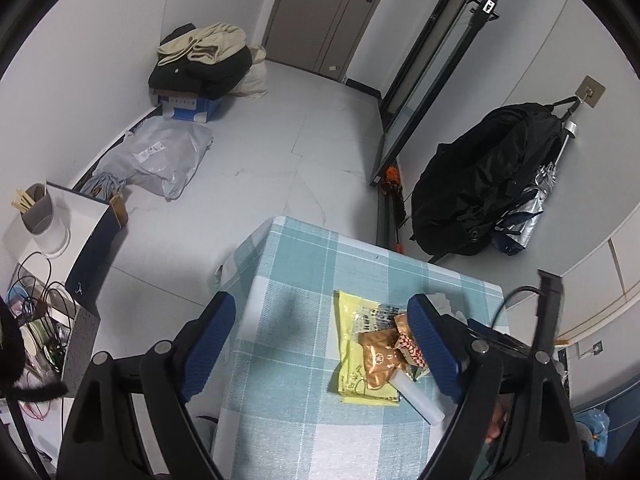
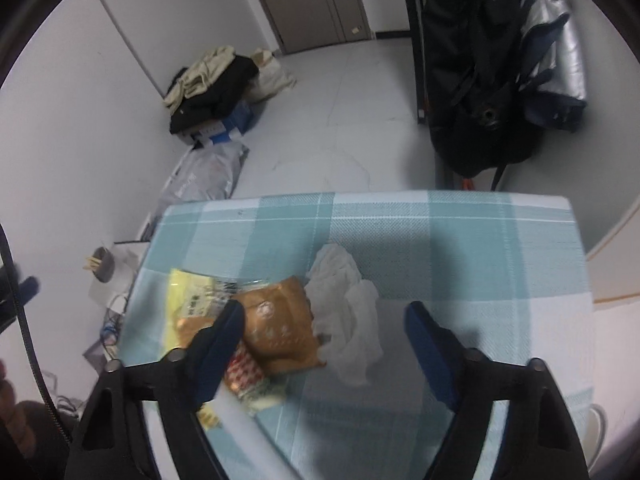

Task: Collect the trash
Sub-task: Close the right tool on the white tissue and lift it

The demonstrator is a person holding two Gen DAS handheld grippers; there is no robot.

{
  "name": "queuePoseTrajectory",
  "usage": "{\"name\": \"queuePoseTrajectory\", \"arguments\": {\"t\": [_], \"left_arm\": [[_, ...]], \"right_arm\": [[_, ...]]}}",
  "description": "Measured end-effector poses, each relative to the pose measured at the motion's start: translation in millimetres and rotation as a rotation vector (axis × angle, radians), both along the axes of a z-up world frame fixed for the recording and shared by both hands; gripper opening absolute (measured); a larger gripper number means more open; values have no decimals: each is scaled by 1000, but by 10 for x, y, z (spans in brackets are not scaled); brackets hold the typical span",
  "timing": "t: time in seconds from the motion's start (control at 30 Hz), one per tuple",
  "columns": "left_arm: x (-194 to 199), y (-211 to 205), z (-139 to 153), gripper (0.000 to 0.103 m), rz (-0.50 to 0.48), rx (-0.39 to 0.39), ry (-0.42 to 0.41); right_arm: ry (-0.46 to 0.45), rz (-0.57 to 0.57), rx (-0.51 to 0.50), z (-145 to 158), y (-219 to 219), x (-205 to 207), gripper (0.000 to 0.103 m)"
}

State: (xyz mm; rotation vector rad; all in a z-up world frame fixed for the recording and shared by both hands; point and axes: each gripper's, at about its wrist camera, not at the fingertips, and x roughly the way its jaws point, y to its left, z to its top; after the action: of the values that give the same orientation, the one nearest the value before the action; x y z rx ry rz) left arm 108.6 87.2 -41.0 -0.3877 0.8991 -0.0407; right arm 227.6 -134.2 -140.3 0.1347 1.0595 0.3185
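Blue-padded hand-held gripper [image 2: 325, 320] agape, empty

Left tongs [image 1: 322, 344] and right tongs [image 2: 324, 336], black angular arms, ribbed blue pads, silver pivot screws

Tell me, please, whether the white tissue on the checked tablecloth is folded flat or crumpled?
Crumpled: the white tissue lies bunched in irregular folds and lumps beside the brown wrapper on the tablecloth.

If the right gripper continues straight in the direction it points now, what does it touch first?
Probably the crumpled white tissue, which lies between the open fingers of the right gripper on the checked tablecloth. The brown wrapper sits just beside the left finger. Depth is hard to judge here.
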Motion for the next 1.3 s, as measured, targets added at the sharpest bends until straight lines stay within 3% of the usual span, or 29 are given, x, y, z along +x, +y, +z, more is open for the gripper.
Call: {"name": "queuePoseTrajectory", "arguments": {"t": [0.2, 0.43, 0.6, 0.93, 1.3], "left_arm": [[34, 55, -42, 85, 1, -10, 20], [48, 25, -134, 85, -25, -15, 56], [80, -11, -186, 85, -38, -26, 78], [99, -336, -208, 85, -180, -60, 80], [115, -876, -455, 85, -336, 4, 180]], "right_arm": [[19, -66, -1, -117, -51, 46, 56], [14, -46, -42, -113, -51, 36, 19], [-4, -26, -37, -5, -115, -42, 14], [-90, 31, 11, 417, -371, -493, 14], [-187, 49, 71, 822, -737, -981, 14]]}}
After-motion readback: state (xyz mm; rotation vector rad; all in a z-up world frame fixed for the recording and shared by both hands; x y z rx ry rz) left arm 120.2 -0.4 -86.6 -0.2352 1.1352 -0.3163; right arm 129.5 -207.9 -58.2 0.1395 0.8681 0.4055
